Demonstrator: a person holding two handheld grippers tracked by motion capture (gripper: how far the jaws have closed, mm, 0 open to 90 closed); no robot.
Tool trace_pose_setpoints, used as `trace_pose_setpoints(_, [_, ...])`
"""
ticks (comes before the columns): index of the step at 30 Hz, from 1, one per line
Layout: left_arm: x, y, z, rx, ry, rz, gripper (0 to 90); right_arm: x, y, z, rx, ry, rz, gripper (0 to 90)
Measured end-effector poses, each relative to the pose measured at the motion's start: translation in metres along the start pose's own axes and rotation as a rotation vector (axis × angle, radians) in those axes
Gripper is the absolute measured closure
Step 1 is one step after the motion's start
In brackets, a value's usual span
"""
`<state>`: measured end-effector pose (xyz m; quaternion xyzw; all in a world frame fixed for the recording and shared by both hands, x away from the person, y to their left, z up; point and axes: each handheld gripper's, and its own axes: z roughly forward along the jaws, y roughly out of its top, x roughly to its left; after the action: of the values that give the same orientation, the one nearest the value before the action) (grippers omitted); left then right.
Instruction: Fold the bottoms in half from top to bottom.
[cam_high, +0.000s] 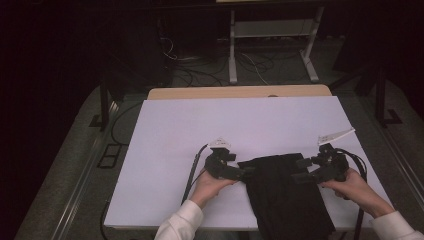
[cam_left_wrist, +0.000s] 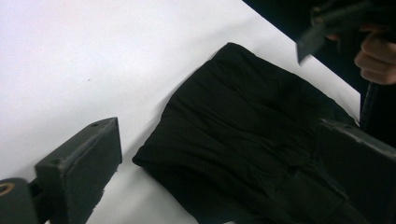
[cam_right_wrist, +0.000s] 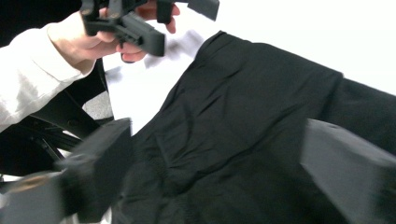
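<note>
In the high view the left hand (cam_high: 209, 186) came in from the bottom edge, white sleeve (cam_high: 181, 224) behind it, w/ the wrist bent toward the middle of the table (cam_high: 165, 145). It held the left gripper (cam_high: 245, 173) nearly level, tips pointing right, at the left edge of the black cloth (cam_high: 285, 195). Its jaws stood wide and nothing was between them; if a tip touched the cloth edge, I could not tell.

The cloth lay on the white table, near the front edge, betw. both grippers, and its lower part hung past the table front.

The right hand (cam_high: 357, 189) came from the bottom right corner, w/ the right gripper (cam_high: 301, 171) pointing left over the cloth's right top corner. Its jaws were also wide, holding nothing.

The left gripper view gave more detail: one jaw stood over bare table, the other over the cloth, the cloth corner (cam_left_wrist: 229, 46) was rounded and folded w/ soft ridges, and the right gripper (cam_left_wrist: 322, 28) showed far off at the top right.

The right gripper view was blurred at both jaws. It showed the cloth (cam_right_wrist: 252, 121) under and betw. the jaws, wrinkled, and the left hand (cam_right_wrist: 93, 42) w/ the left gripper (cam_right_wrist: 183, 22) at the top left, above the table, next to the cloth.
</note>
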<state>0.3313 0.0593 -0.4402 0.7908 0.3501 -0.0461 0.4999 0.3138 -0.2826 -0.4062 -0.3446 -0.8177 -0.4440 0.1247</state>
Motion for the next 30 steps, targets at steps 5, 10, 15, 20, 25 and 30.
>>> trace_pose_setpoints(5, [0.0, 0.003, 0.002, 0.001, 0.001, 0.008, 0.1, -0.013, 0.004, -0.008, -0.046, -0.027, -0.002, 1.1])
trace_pose_setpoints(10, [0.003, 0.005, 0.006, -0.001, 0.002, 0.004, 0.1, -0.023, 0.008, -0.014, -0.076, -0.063, -0.015, 0.8])
trace_pose_setpoints(15, [0.007, 0.004, 0.01, 0.011, 0.018, 0.003, 0.1, -0.036, 0.009, -0.014, -0.085, -0.085, -0.002, 0.8])
trace_pose_setpoints(20, [0.013, 0.002, 0.012, 0.022, 0.034, 0.001, 0.2, -0.049, 0.009, -0.009, -0.076, -0.108, 0.004, 0.8])
trace_pose_setpoints(25, [0.017, 0.001, 0.015, 0.033, 0.041, -0.005, 1.2, -0.059, 0.008, -0.003, -0.061, -0.128, 0.009, 3.8])
trace_pose_setpoints(30, [0.017, 0.0, 0.017, 0.036, 0.028, -0.003, 4.7, -0.071, 0.006, 0.0, -0.063, -0.137, 0.012, 7.9])
